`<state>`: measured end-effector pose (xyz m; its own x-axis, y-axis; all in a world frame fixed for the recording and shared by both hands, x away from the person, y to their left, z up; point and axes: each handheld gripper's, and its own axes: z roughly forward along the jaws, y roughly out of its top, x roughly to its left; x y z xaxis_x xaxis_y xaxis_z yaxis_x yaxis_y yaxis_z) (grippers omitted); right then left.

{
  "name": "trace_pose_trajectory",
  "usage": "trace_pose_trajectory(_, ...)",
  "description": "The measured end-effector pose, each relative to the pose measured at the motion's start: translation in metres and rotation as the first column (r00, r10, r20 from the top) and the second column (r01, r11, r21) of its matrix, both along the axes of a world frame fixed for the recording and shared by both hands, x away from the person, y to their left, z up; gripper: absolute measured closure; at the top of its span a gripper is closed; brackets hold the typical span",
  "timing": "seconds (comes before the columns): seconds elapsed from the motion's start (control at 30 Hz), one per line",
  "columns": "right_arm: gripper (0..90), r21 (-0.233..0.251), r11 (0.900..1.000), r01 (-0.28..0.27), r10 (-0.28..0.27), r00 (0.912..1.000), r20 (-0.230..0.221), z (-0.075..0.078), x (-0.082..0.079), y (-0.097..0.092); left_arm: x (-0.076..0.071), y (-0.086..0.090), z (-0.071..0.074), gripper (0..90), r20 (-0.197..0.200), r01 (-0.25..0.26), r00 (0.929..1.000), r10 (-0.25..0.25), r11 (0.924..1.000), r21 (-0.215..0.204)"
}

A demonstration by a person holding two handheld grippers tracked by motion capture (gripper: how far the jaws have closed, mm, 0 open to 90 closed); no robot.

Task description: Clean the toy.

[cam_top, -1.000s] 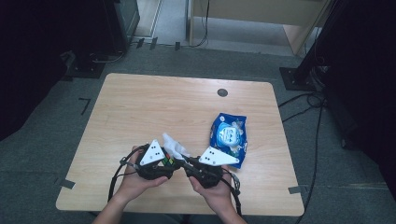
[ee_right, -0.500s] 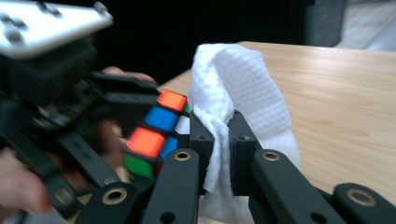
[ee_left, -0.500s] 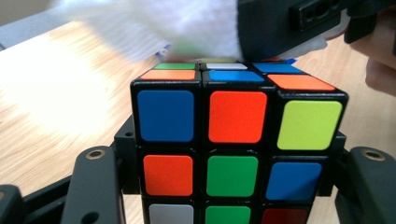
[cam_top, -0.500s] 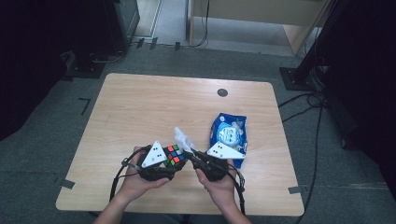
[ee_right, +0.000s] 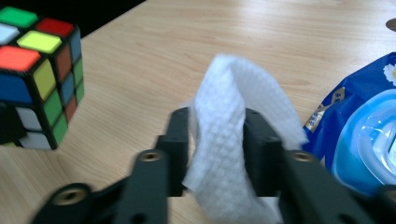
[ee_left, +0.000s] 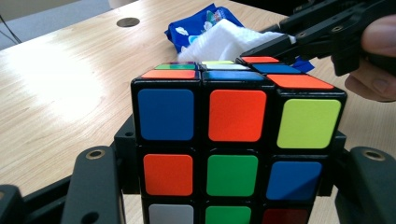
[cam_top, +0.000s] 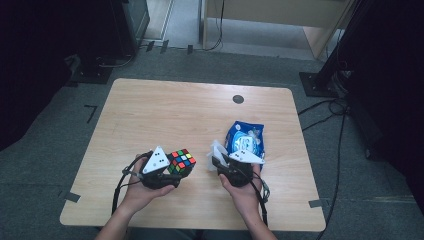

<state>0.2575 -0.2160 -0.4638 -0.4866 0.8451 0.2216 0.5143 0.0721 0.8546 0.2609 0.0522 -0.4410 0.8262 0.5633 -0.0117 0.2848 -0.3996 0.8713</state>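
Observation:
A scrambled Rubik's cube (cam_top: 181, 161) (ee_left: 233, 140) is held just above the wooden table (cam_top: 165, 110), with my left gripper (cam_top: 178, 169) (ee_left: 232, 156) shut on its sides. To its right my right gripper (cam_top: 216, 163) (ee_right: 218, 125) carries a folded white wet wipe (cam_top: 218, 150) (ee_right: 233, 140). Its jaws have just been opening, and the wipe stands loosely between them. In the left gripper view, the wipe (ee_left: 219, 39) and the right gripper (ee_left: 299, 35) sit just beyond the cube's top. The right gripper view has the cube (ee_right: 37, 79) at its far left.
A blue packet of wet wipes (cam_top: 245, 140) (ee_right: 359, 135) lies on the table just beyond my right gripper. A round dark grommet (cam_top: 238, 99) sits near the table's far edge. Cables and stand bases are on the floor around the table.
My right gripper has drawn away to the right from the cube, sunk a little, and spread its jaws around the wipe. The left gripper and cube have stayed put.

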Motion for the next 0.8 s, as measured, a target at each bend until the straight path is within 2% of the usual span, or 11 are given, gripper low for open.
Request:
trace_pose_trajectory(0.1,49.2,0.039,0.9992,-0.009,0.008,0.9997,0.024,0.010,-0.004,0.002,0.001,0.000,-0.002,34.1,-0.001,0.002,1.0000,-0.002,1.0000,0.004)
trace_pose_trajectory(0.13,44.1,0.071,0.9968,-0.035,0.032,0.9985,0.043,0.019,-0.008,0.004,0.001,-0.001,-0.004,34.1,-0.004,0.000,1.0000,0.000,1.0000,0.010)
trace_pose_trajectory(0.17,44.1,0.071,0.9968,-0.035,0.032,0.9985,0.043,0.019,-0.008,0.004,0.001,-0.001,-0.004,34.1,-0.004,0.000,1.0000,0.000,1.0000,0.010)
trace_pose_trajectory(0.27,37.8,0.118,0.9898,-0.080,0.075,0.9960,0.048,0.029,-0.014,0.010,0.001,-0.004,-0.006,34.1,-0.003,0.003,1.0000,-0.003,0.9998,0.019)
trace_pose_trajectory(0.4,31.2,0.221,0.9650,-0.141,0.142,0.9898,0.014,0.036,-0.019,0.022,-0.002,-0.010,-0.008,34.1,0.006,0.017,0.9998,-0.017,0.9994,0.030)
trace_pose_trajectory(0.43,27.2,0.270,0.9485,-0.166,0.177,0.9841,-0.016,0.037,-0.021,0.029,-0.003,-0.013,-0.009,34.1,0.009,0.017,0.9998,-0.017,0.9993,0.032)
trace_pose_trajectory(0.5,25.4,0.271,0.9477,-0.169,0.183,0.9828,-0.026,0.037,-0.021,0.033,-0.005,-0.017,-0.010,34.1,0.011,0.024,0.9996,-0.025,0.9989,0.040)
trace_pose_trajectory(0.67,20.5,0.222,0.9610,-0.165,0.186,0.9794,-0.079,0.029,-0.020,0.047,-0.008,-0.023,-0.012,34.1,0.017,0.039,0.9991,-0.040,0.9981,0.047)
trace_pose_trajectory(0.7,21.2,0.220,0.9627,-0.157,0.181,0.9792,-0.092,0.027,-0.019,0.049,-0.008,-0.024,-0.012,34.1,0.020,0.040,0.9990,-0.041,0.9982,0.044)
trace_pose_trajectory(0.73,27.2,0.217,0.9650,-0.147,0.173,0.9791,-0.107,0.024,-0.019,0.050,-0.009,-0.024,-0.012,34.1,0.023,0.042,0.9988,-0.043,0.9983,0.040)
trace_pose_trajectory(0.8,29.2,0.222,0.9633,-0.150,0.178,0.9779,-0.110,0.023,-0.018,0.050,-0.010,-0.025,-0.012,34.1,0.030,0.040,0.9987,-0.041,0.9982,0.045)
